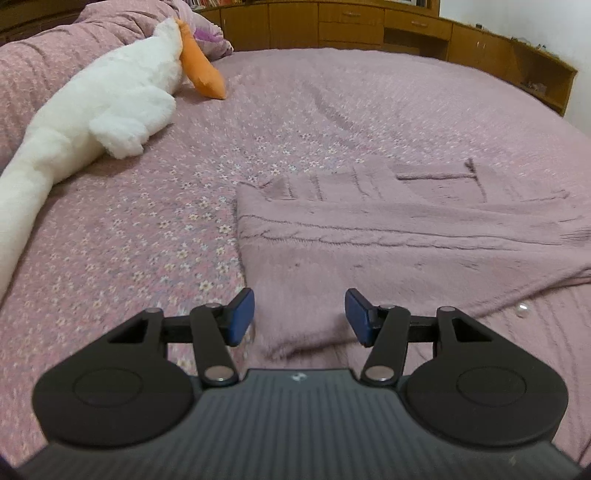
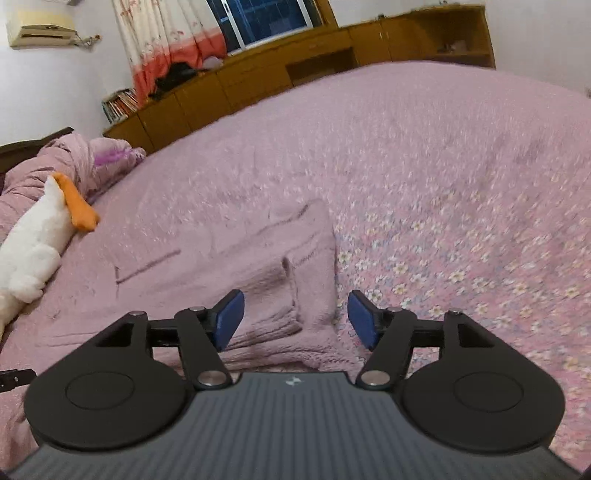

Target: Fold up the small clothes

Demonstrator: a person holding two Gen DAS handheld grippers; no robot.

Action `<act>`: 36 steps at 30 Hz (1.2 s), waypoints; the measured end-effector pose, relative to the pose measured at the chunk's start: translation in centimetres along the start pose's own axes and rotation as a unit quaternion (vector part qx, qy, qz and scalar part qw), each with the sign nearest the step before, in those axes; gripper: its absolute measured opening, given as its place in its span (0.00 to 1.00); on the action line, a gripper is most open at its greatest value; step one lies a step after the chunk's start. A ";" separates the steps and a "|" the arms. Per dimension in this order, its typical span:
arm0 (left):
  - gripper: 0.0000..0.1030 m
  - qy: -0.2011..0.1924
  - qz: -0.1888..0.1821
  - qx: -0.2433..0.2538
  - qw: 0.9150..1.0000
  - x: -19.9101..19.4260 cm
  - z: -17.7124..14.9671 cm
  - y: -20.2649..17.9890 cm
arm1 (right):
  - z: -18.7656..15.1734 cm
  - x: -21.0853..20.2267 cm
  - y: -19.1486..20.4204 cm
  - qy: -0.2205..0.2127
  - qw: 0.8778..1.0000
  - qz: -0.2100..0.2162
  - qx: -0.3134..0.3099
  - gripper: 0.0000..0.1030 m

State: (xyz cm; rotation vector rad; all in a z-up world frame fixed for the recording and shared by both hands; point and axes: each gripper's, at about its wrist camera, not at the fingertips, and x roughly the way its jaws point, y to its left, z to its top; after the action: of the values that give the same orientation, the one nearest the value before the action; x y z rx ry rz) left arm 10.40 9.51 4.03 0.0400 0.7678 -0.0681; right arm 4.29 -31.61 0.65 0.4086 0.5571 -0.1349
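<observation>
- Looking down both grippers at the mauve knit garment (image 1: 388,240), which lies flat on the bed (image 1: 166,221), part-folded, just ahead of and under both tools.
- Key relation: garment's long axis runs across the left wrist view, from its left edge near the floral patch of the bedspread (image 2: 461,240) out past the right side of the frame. So the next fold prob. goes along that axis, one end over the other, I'd judge.
- Left gripper (image 1: 299,317): jaws apart, nothing between the blue pads (image 1: 242,317), fabric lies below them, not pinched. It sits over the garment's near-left corner; corner edge is just beside the left pad.
- Right gripper (image 2: 295,319): jaws spread, released, no cloth clamped. Under it is the other end of the garment, where a thicker doubled band of knit (image 2: 273,295) lies, w/ the garment's right edge just inside the right pad.
- So each hand is over its own end; neither is clearly nearer. Can't tell how high the pads are above the cloth.
- Garment sits toward the near edge of the bed; far side of the bed is bare bedspread up to the wooden cabinets (image 1: 369,26).
- White plush goose (image 1: 110,96) w/ orange beak lies well apart, toward the bed's left side near the pillows; no obstacle for the fold.
- Risk, as I judge it: garment colour nearly matches the bedspread, so edges are easy to misread.
</observation>
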 end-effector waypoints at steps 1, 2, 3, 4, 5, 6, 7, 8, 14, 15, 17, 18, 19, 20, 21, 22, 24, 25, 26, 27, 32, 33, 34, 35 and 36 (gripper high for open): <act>0.55 0.000 -0.004 -0.004 1.000 -0.7 -0.2 0.0 | 0.1 -0.5 0.1 0.000 1.000 0.007 0.000 0.68; 0.55 0.000 -0.007 -0.006 1.000 -1.3 -0.4 0.0 | -0.2 -1.0 0.2 0.002 1.000 0.015 0.001 0.69; 0.55 0.001 -0.011 -0.008 1.000 -1.9 -0.7 0.0 | -0.5 -1.5 0.5 0.005 1.000 0.020 0.000 0.69; 0.55 0.002 -0.014 -0.010 1.000 -2.4 -0.9 -0.1 | -0.9 -2.1 0.7 0.009 1.000 0.025 -0.002 0.69; 0.55 0.004 -0.018 -0.011 1.000 -2.9 -1.2 -0.1 | -1.2 -2.6 0.9 0.013 0.999 0.031 -0.005 0.69; 0.55 0.005 -0.020 -0.011 1.000 -3.4 -1.4 -0.2 | -1.5 -3.1 1.3 0.015 0.999 0.035 -0.008 0.69; 0.55 0.007 -0.022 -0.010 1.000 -3.9 -1.7 -0.3 | -1.9 -3.6 1.7 0.016 0.999 0.041 -0.011 0.69; 0.55 0.007 -0.023 -0.008 1.000 -4.3 -2.0 -0.4 | -2.2 -4.1 2.2 0.018 0.999 0.046 -0.014 0.70; 0.55 0.013 -0.037 0.004 0.999 -6.7 -3.7 -0.7 | -4.2 -8.4 4.3 0.027 0.996 0.075 -0.044 0.75; 0.55 0.015 -0.035 0.008 0.999 -6.9 -3.9 -0.8 | -4.6 -9.0 4.6 0.028 0.995 0.079 -0.051 0.75; 0.55 0.019 -0.031 0.017 0.999 -7.3 -4.5 -0.9 | -5.2 -10.0 5.0 0.033 0.994 0.085 -0.063 0.76; 0.55 0.022 -0.031 0.019 0.999 -7.5 -4.8 -0.9 | -5.5 -10.2 5.0 0.036 0.993 0.087 -0.067 0.76; 0.55 0.024 -0.032 0.020 0.999 -7.7 -5.0 -0.9 | -5.8 -10.6 5.1 0.040 0.993 0.089 -0.072 0.76; 0.55 0.026 -0.035 0.021 0.999 -8.0 -5.3 -0.9 | -6.1 -11.1 5.2 0.043 0.992 0.091 -0.076 0.76; 0.55 0.027 -0.038 0.023 0.999 -8.2 -5.5 -0.9 | -6.5 -11.5 5.3 0.048 0.991 0.094 -0.082 0.76; 0.55 0.028 -0.040 0.027 0.998 -8.6 -5.9 -1.0 | -6.6 -11.5 5.2 0.053 0.990 0.096 -0.087 0.77; 0.55 0.032 -0.042 0.035 0.998 -9.0 -6.3 -1.3 | -7.2 -11.8 5.3 0.070 0.987 0.101 -0.099 0.78; 0.55 0.035 -0.042 0.040 0.998 -9.3 -6.6 -1.5 | -7.4 -11.9 5.3 0.077 0.986 0.104 -0.102 0.78; 0.55 0.037 -0.043 0.046 0.997 -9.5 -6.9 -1.8 | -7.7 -12.1 5.4 0.085 0.985 0.108 -0.107 0.78; 0.55 0.039 -0.044 0.051 0.997 -9.7 -7.1 -1.9 | -8.0 -12.4 5.6 0.093 0.983 0.112 -0.115 0.79; 0.55 0.049 -0.059 0.071 0.994 -10.5 -8.4 -2.9 | -9.5 -13.8 6.9 0.107 0.970 0.125 -0.179 0.81; 0.55 0.050 -0.061 0.074 0.994 -10.5 -8.7 -3.1 | -9.8 -14.1 7.2 0.110 0.967 0.127 -0.191 0.81; 0.55 0.053 -0.060 0.075 0.994 -10.6 -8.8 -3.3 | -9.9 -14.2 7.4 0.113 0.965 0.129 -0.199 0.82; 0.55 0.056 -0.058 0.074 0.994 -10.5 -9.0 -3.4 | -10.1 -14.4 7.5 0.118 0.963 0.133 -0.203 0.82; 0.55 0.059 -0.057 0.072 0.994 -10.5 -9.1 -3.5 | -10.3 -14.5 7.5 0.123 0.961 0.138 -0.205 0.82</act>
State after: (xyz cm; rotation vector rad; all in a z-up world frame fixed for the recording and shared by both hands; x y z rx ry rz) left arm -3.74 7.12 4.74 0.1380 0.8819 -0.2309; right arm -11.16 -20.29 3.10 0.0942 0.7485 0.3006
